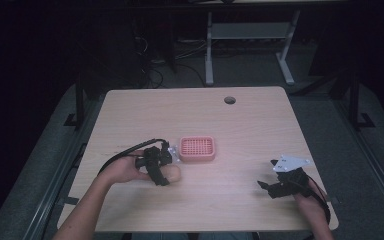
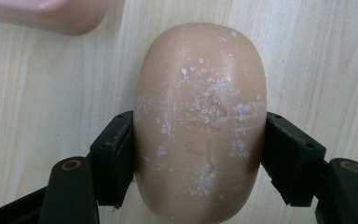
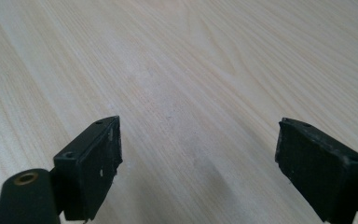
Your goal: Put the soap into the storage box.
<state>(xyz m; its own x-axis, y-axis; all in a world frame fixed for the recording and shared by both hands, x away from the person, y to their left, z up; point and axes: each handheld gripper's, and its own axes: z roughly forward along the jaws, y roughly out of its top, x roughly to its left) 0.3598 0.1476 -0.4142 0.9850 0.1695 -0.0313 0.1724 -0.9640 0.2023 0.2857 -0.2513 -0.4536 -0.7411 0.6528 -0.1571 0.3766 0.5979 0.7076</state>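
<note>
A tan oval bar of soap point(image 2: 200, 121) with white flecks lies on the wooden table, and my left gripper point(image 2: 198, 156) is shut on it, one black jaw against each side. From above, the soap point(image 1: 173, 173) pokes out of the left gripper point(image 1: 162, 175) just below a pink slotted soap dish point(image 1: 197, 148). A corner of that pink dish point(image 2: 51, 14) shows at the top left of the left gripper view. My right gripper point(image 1: 267, 175) rests near the table's right front, and in its own view the right gripper point(image 3: 198, 161) is open over bare wood.
The wooden table point(image 1: 250, 125) has a round cable hole point(image 1: 229, 100) near its far edge. Beyond it stand the white legs of another desk point(image 1: 209, 55) on a dark floor. The left gripper's black cable point(image 1: 125, 150) loops over the table at the left.
</note>
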